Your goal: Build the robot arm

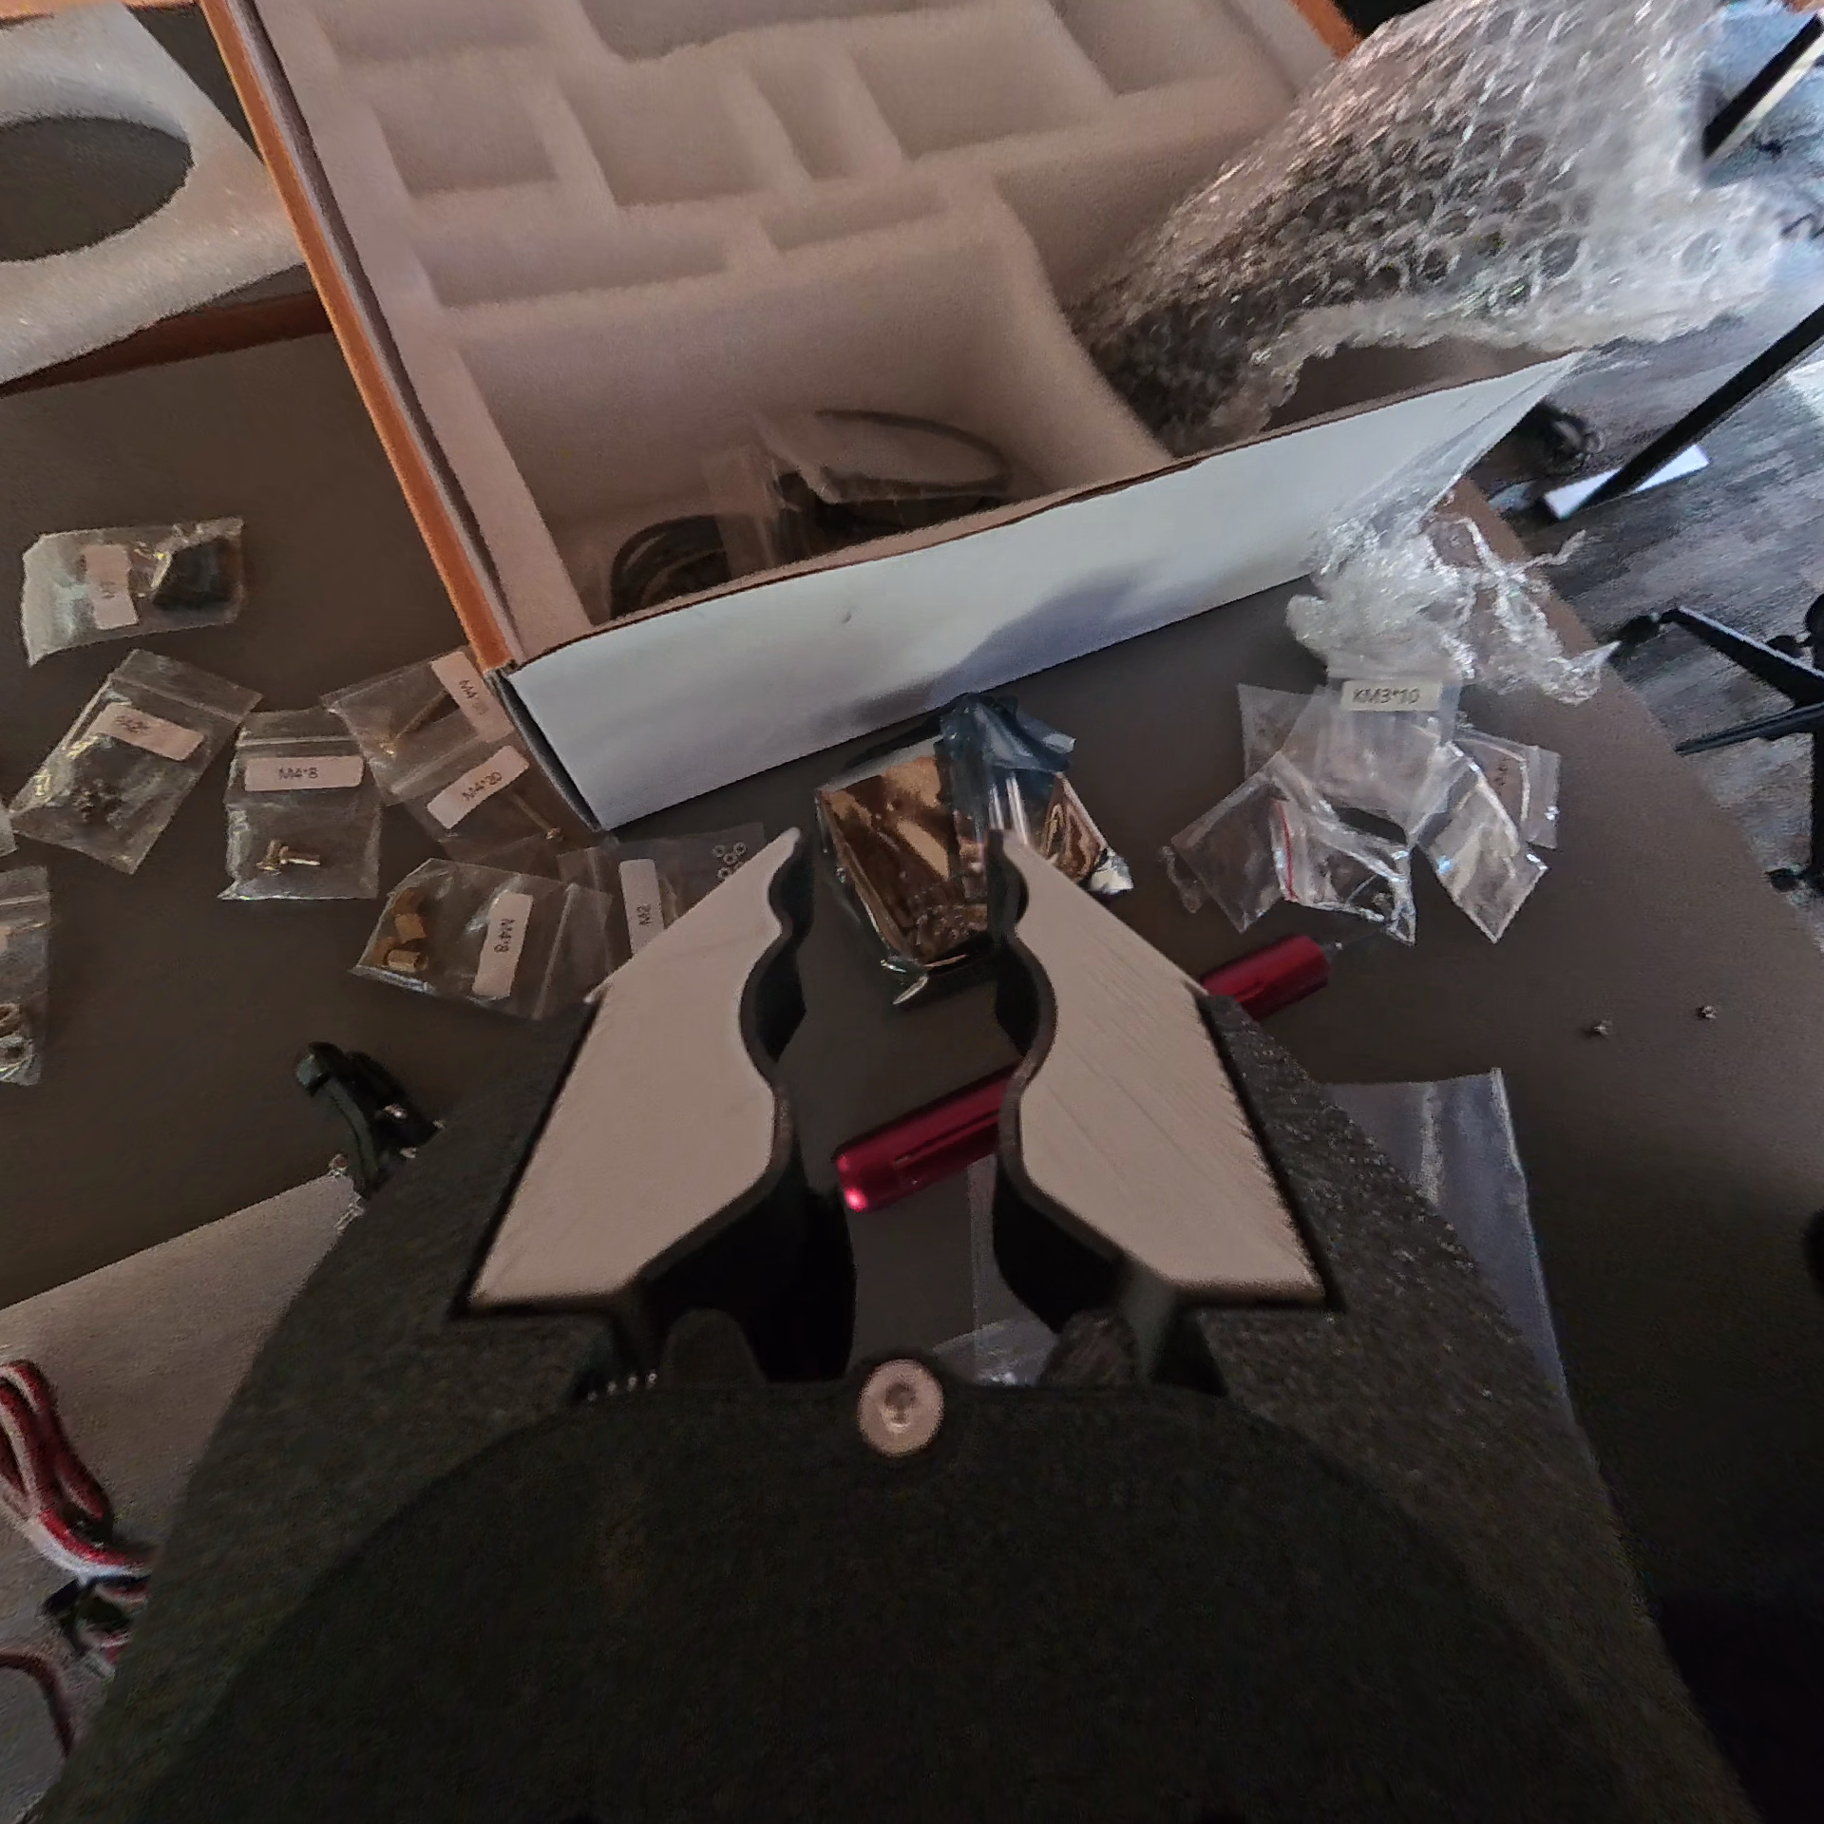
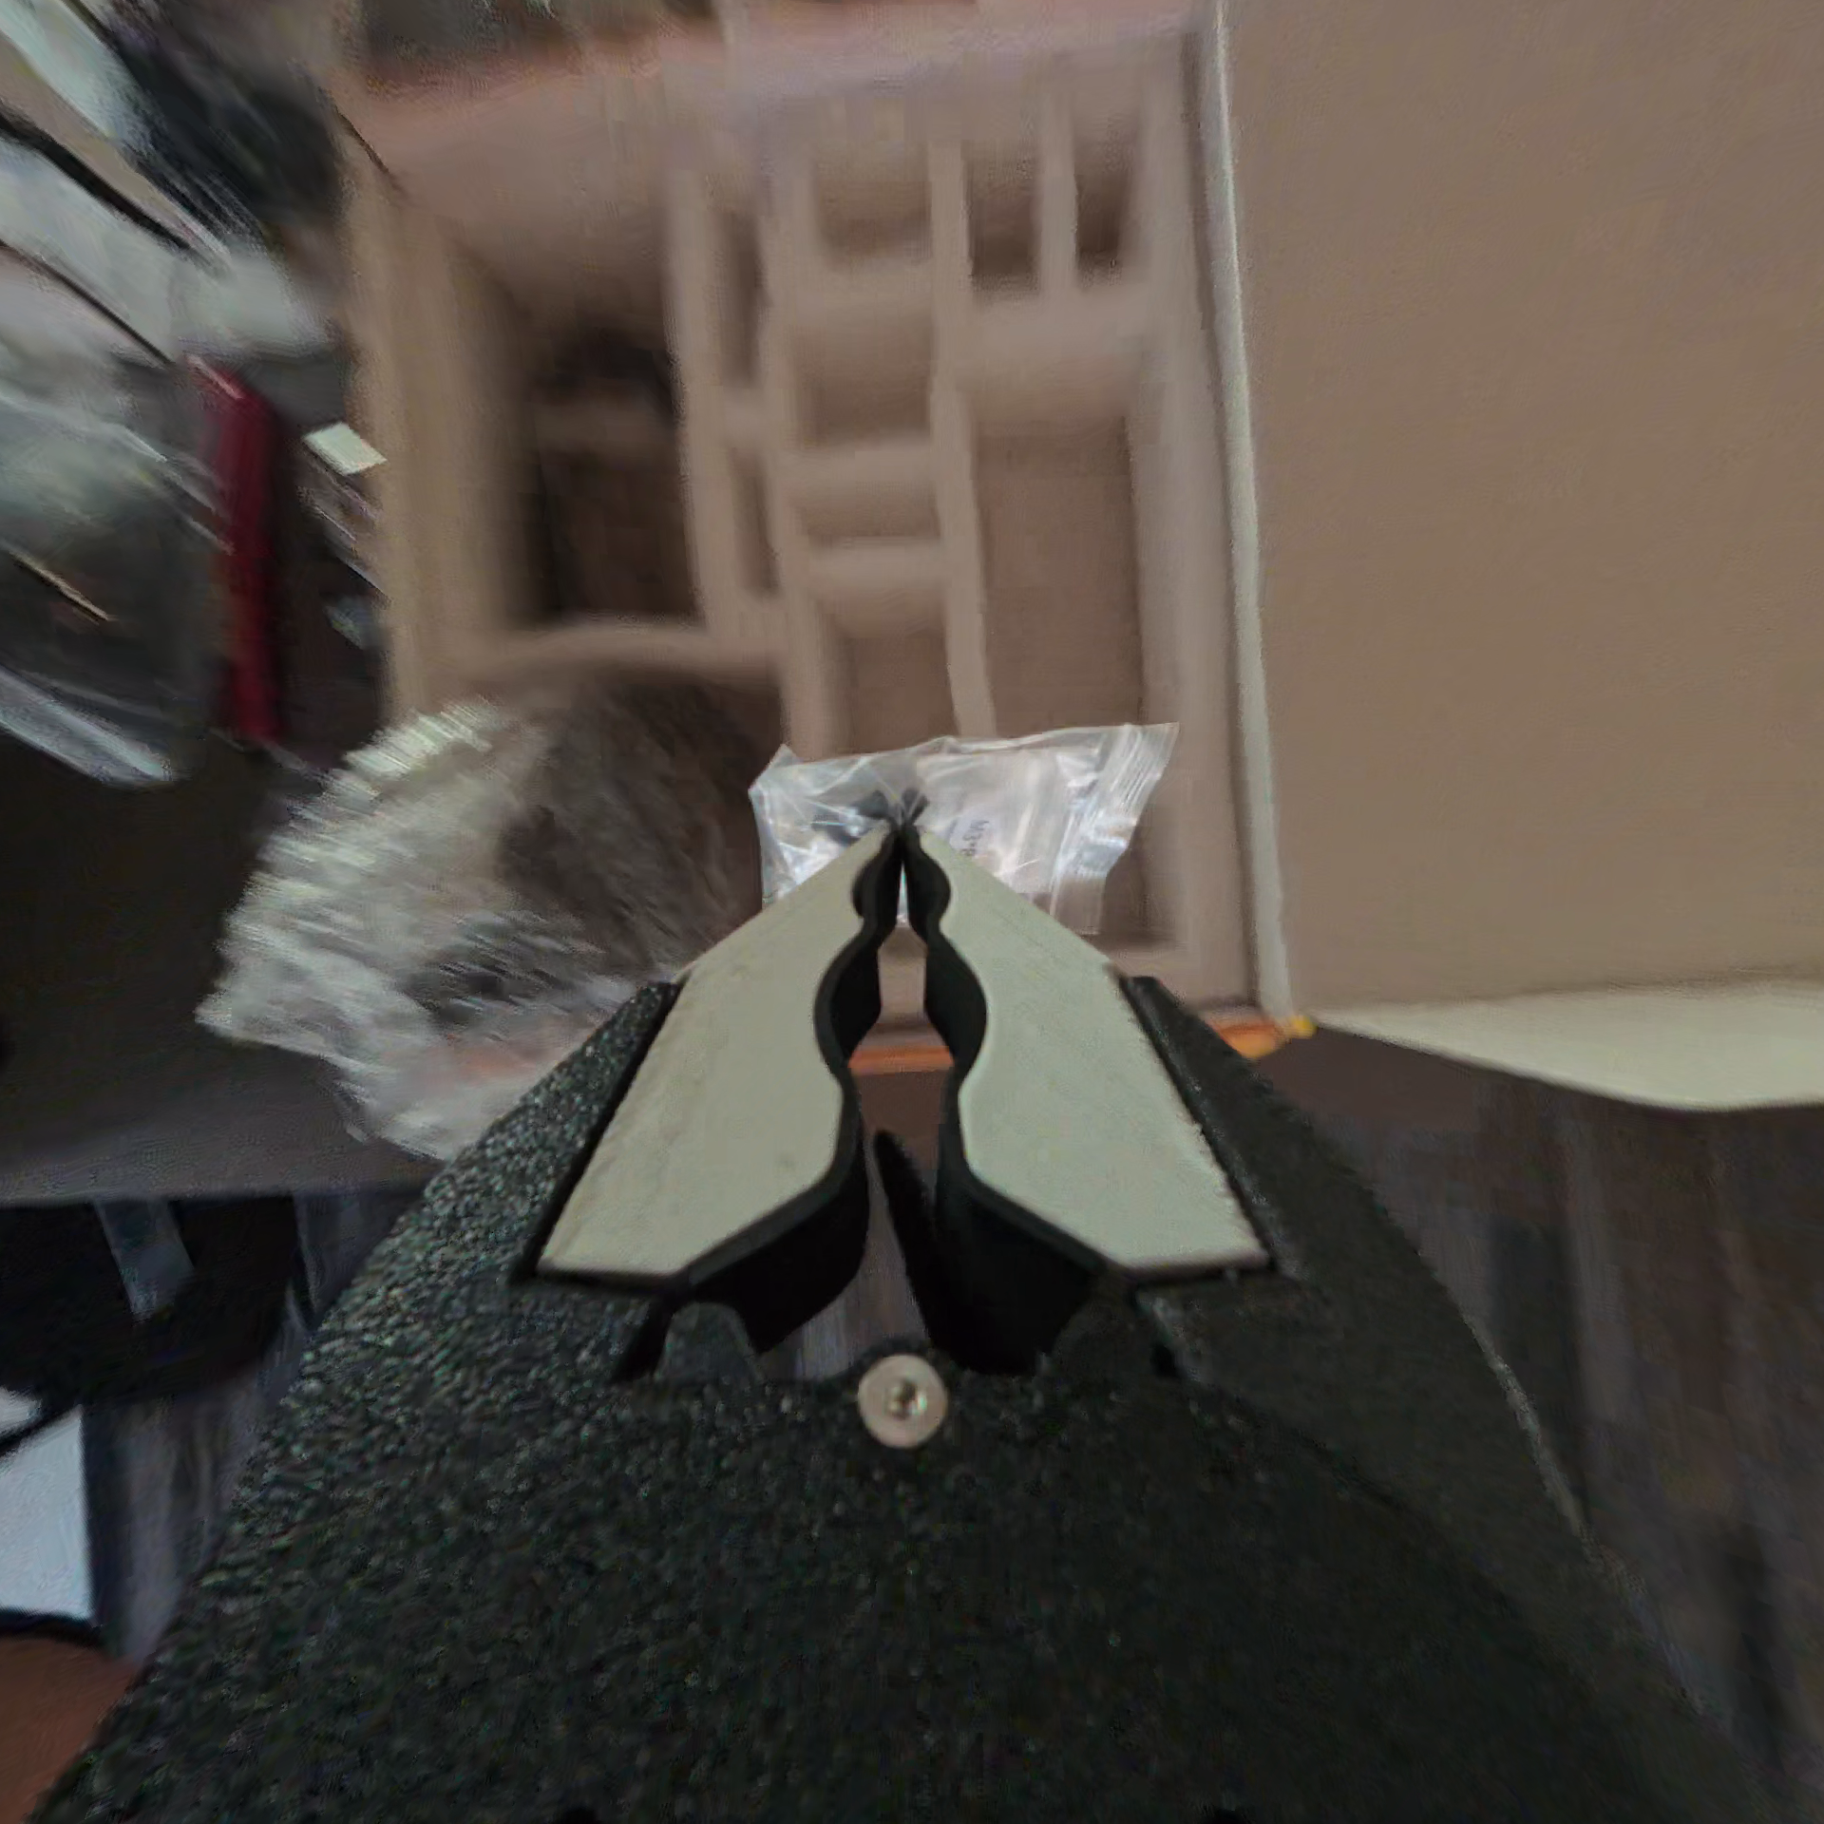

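My left gripper point(image 1: 898, 839) is open and hovers low over the dark table. A shiny foil packet point(image 1: 888, 869) with a blue twisted top lies on the table at its tips. The right fingertip point(image 1: 1017, 869) overlaps the packet, and a strip of table shows between the left pad and the packet. A red metal cylinder point(image 1: 918, 1150) lies on the table under the fingers. My right gripper point(image 2: 900, 834) is shut on a small clear zip bag point(image 2: 1036, 799) with dark small parts in it. It holds the bag in the air in front of the foam-lined box point(image 2: 888, 444).
A white cardboard box point(image 1: 790, 671) with a grey foam insert point(image 1: 691, 197) stands behind the packet. Several labelled bags of screws point(image 1: 296, 799) lie to the left, a heap of clear bags point(image 1: 1362, 819) to the right. Bubble wrap point(image 1: 1431, 197) sits at the far right. The right wrist view is blurred. One gripper's finger ends stand about 35 cm off the other's. The shiny foil packet point(image 1: 888, 869) lies some 7 cm from my left tips, 35 cm from my right tips. About 10 cm separates my left fingertips from the red metal cylinder point(image 1: 918, 1150). The right camera catches it too, in the right wrist view point(image 2: 235, 442).
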Action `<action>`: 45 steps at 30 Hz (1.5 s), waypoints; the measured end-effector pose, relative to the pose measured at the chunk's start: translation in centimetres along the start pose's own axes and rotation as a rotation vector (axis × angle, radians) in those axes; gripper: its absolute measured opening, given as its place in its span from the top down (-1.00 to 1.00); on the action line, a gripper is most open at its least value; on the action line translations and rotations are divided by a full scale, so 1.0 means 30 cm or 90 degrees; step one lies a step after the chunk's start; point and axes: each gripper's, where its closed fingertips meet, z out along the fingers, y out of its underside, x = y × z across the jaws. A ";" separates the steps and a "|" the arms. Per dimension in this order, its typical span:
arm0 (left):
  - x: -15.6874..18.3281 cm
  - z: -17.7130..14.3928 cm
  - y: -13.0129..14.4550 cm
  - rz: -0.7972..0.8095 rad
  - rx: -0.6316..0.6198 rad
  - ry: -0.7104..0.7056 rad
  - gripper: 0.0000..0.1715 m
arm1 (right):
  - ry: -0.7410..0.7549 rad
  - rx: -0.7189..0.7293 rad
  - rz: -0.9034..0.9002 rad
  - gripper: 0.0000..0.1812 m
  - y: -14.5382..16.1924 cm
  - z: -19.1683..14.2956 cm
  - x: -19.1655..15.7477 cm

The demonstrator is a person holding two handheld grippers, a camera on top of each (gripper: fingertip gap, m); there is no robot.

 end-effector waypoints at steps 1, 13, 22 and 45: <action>0.008 -0.006 -0.007 -0.001 0.008 0.003 0.61 | -0.025 0.085 -0.002 1.00 -0.058 -0.043 -0.040; 0.066 -0.140 -0.027 0.000 0.099 0.040 0.61 | -0.418 0.865 -0.036 1.00 -0.415 -0.568 -0.558; 0.069 -0.343 0.049 0.008 0.140 0.003 0.61 | -0.498 0.944 -0.091 1.00 -0.455 -0.624 -0.834; -0.064 -0.635 0.506 -0.144 0.063 -0.117 0.60 | -0.146 -0.077 -0.112 0.68 -0.059 0.731 -1.439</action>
